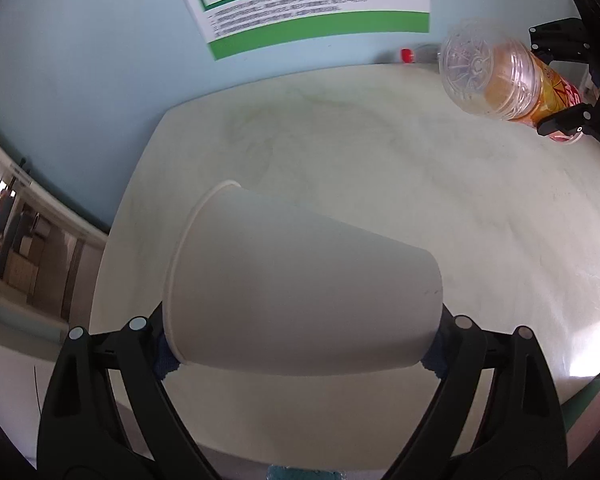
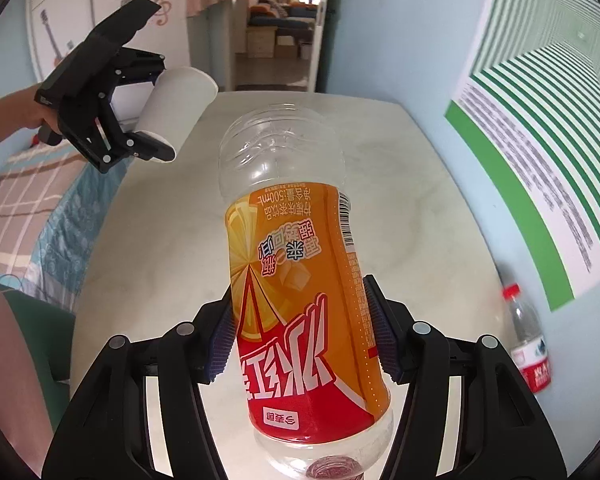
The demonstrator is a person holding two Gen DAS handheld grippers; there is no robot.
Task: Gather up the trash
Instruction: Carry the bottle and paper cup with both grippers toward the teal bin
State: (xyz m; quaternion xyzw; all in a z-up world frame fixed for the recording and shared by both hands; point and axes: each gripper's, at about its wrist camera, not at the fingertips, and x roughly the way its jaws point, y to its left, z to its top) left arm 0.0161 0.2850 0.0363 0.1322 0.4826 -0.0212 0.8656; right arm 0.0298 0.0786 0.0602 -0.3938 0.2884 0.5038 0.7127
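Observation:
My left gripper is shut on a white paper cup, held sideways above the white table, rim to the left. It also shows in the right wrist view, with the cup at the table's far left. My right gripper is shut on an empty plastic bottle with an orange and red label, held upside down above the table. The bottle also shows in the left wrist view, at the far right, in the right gripper.
A small clear water bottle with a red cap stands by the wall at the table's right edge, also in the left wrist view. A green striped poster hangs on the blue wall. A bed lies left of the table.

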